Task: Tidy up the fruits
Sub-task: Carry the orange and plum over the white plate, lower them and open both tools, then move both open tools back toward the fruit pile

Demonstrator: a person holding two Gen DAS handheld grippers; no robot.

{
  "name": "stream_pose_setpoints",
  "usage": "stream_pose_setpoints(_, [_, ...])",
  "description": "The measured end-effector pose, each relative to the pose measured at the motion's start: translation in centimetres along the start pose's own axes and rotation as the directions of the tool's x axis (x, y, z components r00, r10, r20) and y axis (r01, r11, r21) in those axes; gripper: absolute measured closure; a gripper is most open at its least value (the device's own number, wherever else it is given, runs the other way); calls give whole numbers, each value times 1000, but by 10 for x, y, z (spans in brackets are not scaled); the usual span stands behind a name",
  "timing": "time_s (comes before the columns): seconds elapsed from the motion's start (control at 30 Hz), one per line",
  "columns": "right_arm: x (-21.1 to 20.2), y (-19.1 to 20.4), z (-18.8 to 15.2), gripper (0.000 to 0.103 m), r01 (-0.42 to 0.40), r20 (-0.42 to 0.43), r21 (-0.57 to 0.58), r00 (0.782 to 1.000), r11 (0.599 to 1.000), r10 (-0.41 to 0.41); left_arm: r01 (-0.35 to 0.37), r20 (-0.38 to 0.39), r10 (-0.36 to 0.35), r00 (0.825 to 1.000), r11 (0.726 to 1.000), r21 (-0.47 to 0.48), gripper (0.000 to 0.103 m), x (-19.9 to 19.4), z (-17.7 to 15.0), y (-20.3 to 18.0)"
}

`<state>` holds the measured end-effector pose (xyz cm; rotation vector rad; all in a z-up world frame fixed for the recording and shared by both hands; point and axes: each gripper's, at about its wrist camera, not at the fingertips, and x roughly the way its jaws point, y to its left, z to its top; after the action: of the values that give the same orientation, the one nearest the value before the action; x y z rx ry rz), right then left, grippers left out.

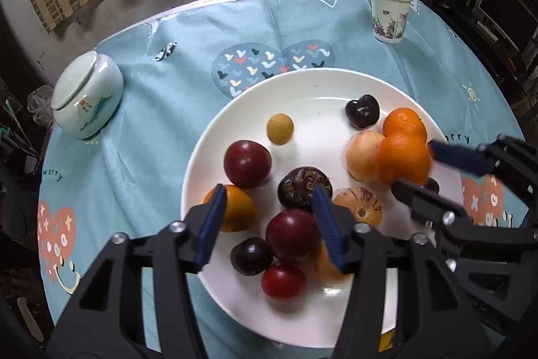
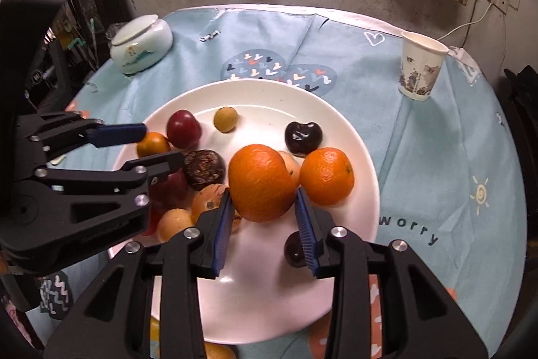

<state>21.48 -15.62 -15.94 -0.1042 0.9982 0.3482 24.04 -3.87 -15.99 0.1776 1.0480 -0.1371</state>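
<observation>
A white plate [image 1: 302, 83] [image 2: 356, 140] holds several fruits: red plums [image 1: 247, 164], dark cherries [image 1: 362, 111], oranges and a small yellow fruit [image 1: 279, 129]. My right gripper [image 2: 264, 217] is shut on a large orange [image 2: 262, 182] [image 1: 403, 158], its blue pads against both sides, just above the plate. A second orange [image 2: 327, 176] lies beside it. My left gripper [image 1: 269, 217] is open and empty above the plate's near side, over a red plum [image 1: 292, 235]; it also shows in the right wrist view [image 2: 158, 143].
The round table has a light blue cloth [image 1: 175, 90]. A pale ceramic lidded jar [image 1: 85, 93] [image 2: 141, 44] stands at the left. A paper cup [image 1: 390, 14] [image 2: 420, 69] stands at the back right. A wall and curtains lie beyond.
</observation>
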Motion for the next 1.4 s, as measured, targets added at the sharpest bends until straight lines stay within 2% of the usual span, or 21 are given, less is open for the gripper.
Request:
stream_pose_setpoints(0.03, [-1, 0, 1, 39, 8, 8, 5, 1000, 1000, -8, -1, -2, 1, 1000, 1000, -2, 45, -1, 0, 1])
stream_pose_setpoints(0.07, [-5, -3, 2, 39, 5, 33, 19, 999, 1000, -6, 4, -2, -4, 1000, 1000, -16, 45, -2, -1, 4])
stream_pose_setpoints(0.3, [-26, -3, -6, 39, 3, 53, 27, 999, 1000, -5, -7, 20, 8, 1000, 999, -31, 42, -25, -8, 7])
stream_pose_setpoints(0.47, [-56, 5, -30, 39, -3, 75, 29, 997, 1000, 1, -24, 95, 27, 995, 999, -23, 30, -62, -25, 6])
stream_pose_setpoints(0.57, [-80, 9, -56, 39, -5, 95, 37, 995, 999, 1, -24, 118, 29, 993, 999, -43, 29, -82, -44, 13])
stream_pose_setpoints(0.67, [-97, 12, -89, 39, -16, 81, 49, 997, 999, 12, -14, 118, 24, 993, 997, -81, 28, -98, -70, 27])
stream_pose_setpoints(0.83, [-106, 19, -147, 39, -20, 8, 70, 1000, 997, 20, -7, 74, 16, 997, 992, -122, 27, -114, -119, 42])
stream_pose_setpoints(1.03, [-100, 29, -193, 39, -7, -65, 70, 998, 998, 11, 30, 9, -29, 1000, 992, -124, 26, -122, -172, 32])
stream_pose_setpoints(1.17, [-94, 30, -197, 39, -14, -75, 76, 997, 997, 20, 44, -34, -49, 998, 989, -144, 26, -119, -191, 28])
stream_pose_setpoints(1.4, [-67, 40, -172, 39, -26, -80, 19, 996, 999, 27, 44, -59, -56, 997, 982, -184, 26, -120, -203, 29])
